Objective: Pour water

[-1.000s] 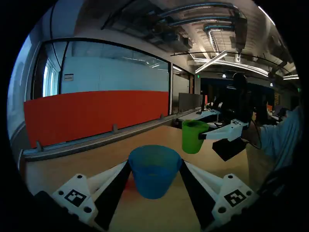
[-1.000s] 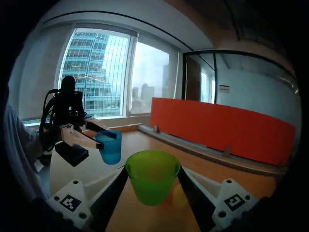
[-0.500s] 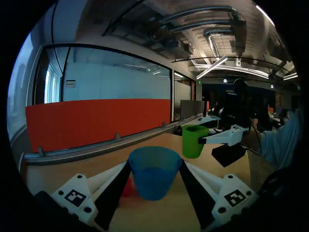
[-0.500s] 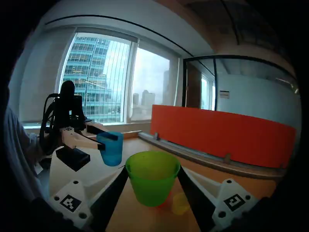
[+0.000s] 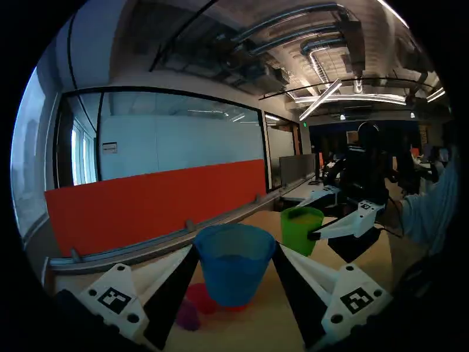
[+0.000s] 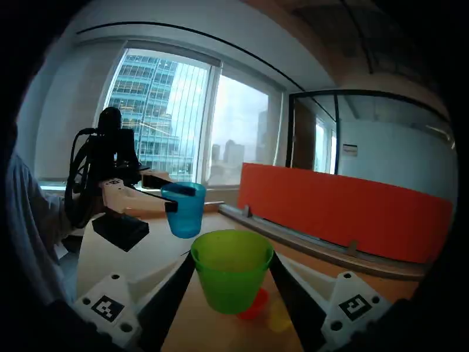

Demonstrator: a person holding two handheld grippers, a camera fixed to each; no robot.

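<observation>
In the left gripper view my left gripper (image 5: 234, 276) is shut on a blue cup (image 5: 234, 270) that holds water and stands upright in the air. Farther right in that view the green cup (image 5: 301, 229) hangs in the right gripper (image 5: 311, 226), lower than the blue one. In the right gripper view my right gripper (image 6: 233, 276) is shut on the green cup (image 6: 233, 267), upright and seemingly empty. The blue cup (image 6: 184, 208) floats up left of it, held by the left gripper (image 6: 176, 199), above the wooden table (image 6: 176, 246).
On the table below lie small cups: a red one (image 5: 202, 296) and a purple one (image 5: 187, 315) in the left gripper view, a red one (image 6: 253, 305) and a yellow one (image 6: 279, 320) in the right gripper view. An orange partition (image 6: 352, 208) runs along the table's far edge. A sleeve (image 5: 425, 208) shows at right.
Both cups have risen off the table level; the blue cup now sits higher relative to the green one. More small cups have come into sight below.
</observation>
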